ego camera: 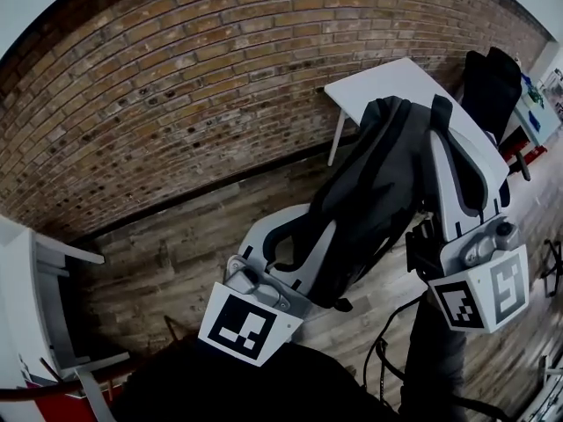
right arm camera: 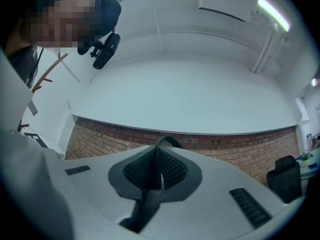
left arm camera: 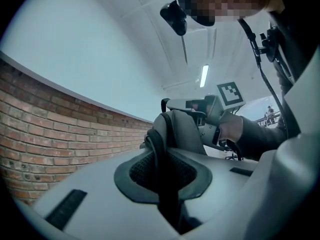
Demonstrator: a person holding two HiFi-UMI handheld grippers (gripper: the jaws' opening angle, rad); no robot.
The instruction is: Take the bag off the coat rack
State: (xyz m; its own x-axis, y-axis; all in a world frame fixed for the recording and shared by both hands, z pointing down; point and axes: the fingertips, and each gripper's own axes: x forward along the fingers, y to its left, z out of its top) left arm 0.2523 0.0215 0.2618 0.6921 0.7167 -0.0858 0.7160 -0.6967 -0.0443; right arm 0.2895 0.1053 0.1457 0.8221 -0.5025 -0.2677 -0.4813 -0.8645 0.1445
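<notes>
A dark grey and black bag (ego camera: 378, 192) hangs in the air between my two grippers, over the wooden floor. My left gripper (ego camera: 303, 236) comes in from the lower left, shut on a black bag strap (left arm camera: 157, 154) that runs between its jaws; the grey bag body (left arm camera: 180, 129) bulges just beyond. My right gripper (ego camera: 449, 143) reaches up from the right, shut on a woven strap (right arm camera: 149, 199) pinched between its pads. In the right gripper view the brown wooden pegs of the coat rack (right arm camera: 48, 73) show at the far left, apart from the bag.
A brick wall (ego camera: 176, 77) fills the background above a wood plank floor (ego camera: 176, 262). A white table (ego camera: 396, 86) and a black chair (ego camera: 493, 77) stand at the upper right. White furniture (ego camera: 26, 297) sits at the left edge.
</notes>
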